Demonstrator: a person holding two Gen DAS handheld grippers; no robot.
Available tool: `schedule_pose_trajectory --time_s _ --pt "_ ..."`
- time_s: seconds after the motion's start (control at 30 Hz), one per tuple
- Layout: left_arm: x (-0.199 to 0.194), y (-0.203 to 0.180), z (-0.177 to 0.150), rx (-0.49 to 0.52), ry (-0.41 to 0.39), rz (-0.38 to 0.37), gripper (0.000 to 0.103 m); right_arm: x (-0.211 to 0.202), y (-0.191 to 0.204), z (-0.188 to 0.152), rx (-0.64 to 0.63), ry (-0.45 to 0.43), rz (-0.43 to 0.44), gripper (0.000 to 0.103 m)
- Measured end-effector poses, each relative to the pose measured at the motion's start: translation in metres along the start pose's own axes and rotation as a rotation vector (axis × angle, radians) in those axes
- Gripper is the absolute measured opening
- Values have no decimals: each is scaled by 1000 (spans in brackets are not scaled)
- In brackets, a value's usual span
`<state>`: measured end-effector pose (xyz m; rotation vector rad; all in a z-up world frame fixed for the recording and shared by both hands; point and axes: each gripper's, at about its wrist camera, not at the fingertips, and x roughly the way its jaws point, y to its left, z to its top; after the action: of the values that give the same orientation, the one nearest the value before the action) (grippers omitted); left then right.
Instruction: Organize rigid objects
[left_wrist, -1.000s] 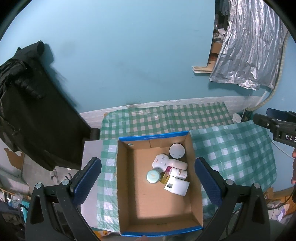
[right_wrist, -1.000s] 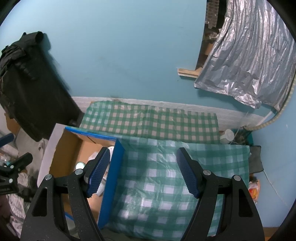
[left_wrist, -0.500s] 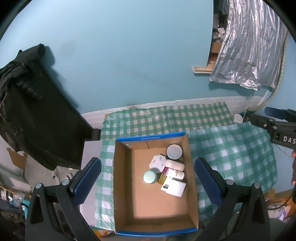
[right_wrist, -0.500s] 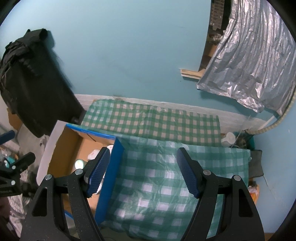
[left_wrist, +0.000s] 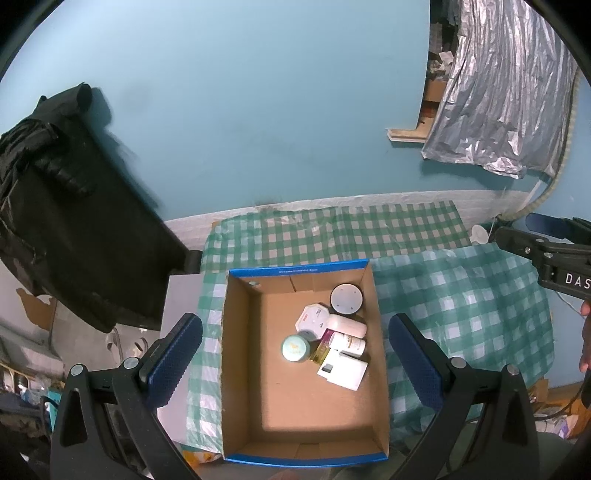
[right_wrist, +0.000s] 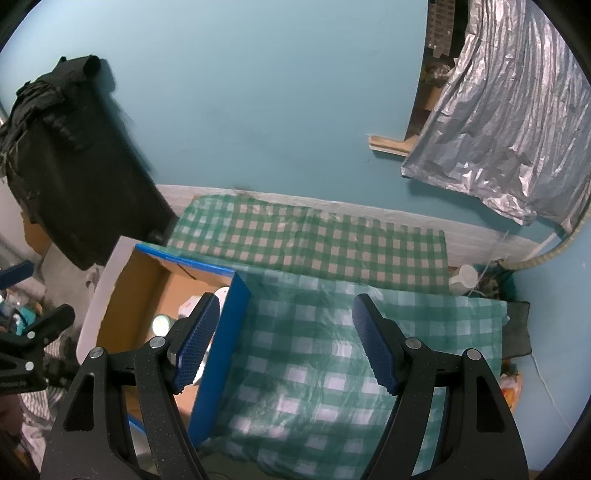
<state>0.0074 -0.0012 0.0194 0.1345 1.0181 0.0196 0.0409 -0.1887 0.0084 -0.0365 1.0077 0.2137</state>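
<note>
A blue-rimmed cardboard box (left_wrist: 243, 369) stands on the green checked cloth below my left gripper (left_wrist: 295, 362), which hovers open over it. Inside lie a grey round jar (left_wrist: 345, 298), a white octagonal pot (left_wrist: 312, 319), a teal-lidded jar (left_wrist: 294, 348), a white bottle (left_wrist: 347, 343), a white tube (left_wrist: 346, 325) and a white carton (left_wrist: 343, 371), grouped at the right. My right gripper (right_wrist: 284, 343) hangs open above the bare cloth (right_wrist: 306, 350), just right of the box's blue wall (right_wrist: 221, 354). Nothing is between either pair of fingers.
A black garment (left_wrist: 66, 206) hangs at the left wall. Crumpled silver foil (left_wrist: 498, 92) drapes at the upper right. A white cup (right_wrist: 463, 276) sits past the cloth's far right corner. The other gripper (left_wrist: 550, 254) shows at the right edge of the left wrist view.
The views have shifted only slightly; the box sits a little lower and further left in the left wrist view. Both grippers stay open, and the objects have not moved inside the box.
</note>
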Motion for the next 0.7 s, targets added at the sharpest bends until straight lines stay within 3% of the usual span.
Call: schedule_pose_trajectory --time_s 0.7 --pt "3 -2 5 -5 -2 1 102 4 -4 0 -6 -1 11 74"
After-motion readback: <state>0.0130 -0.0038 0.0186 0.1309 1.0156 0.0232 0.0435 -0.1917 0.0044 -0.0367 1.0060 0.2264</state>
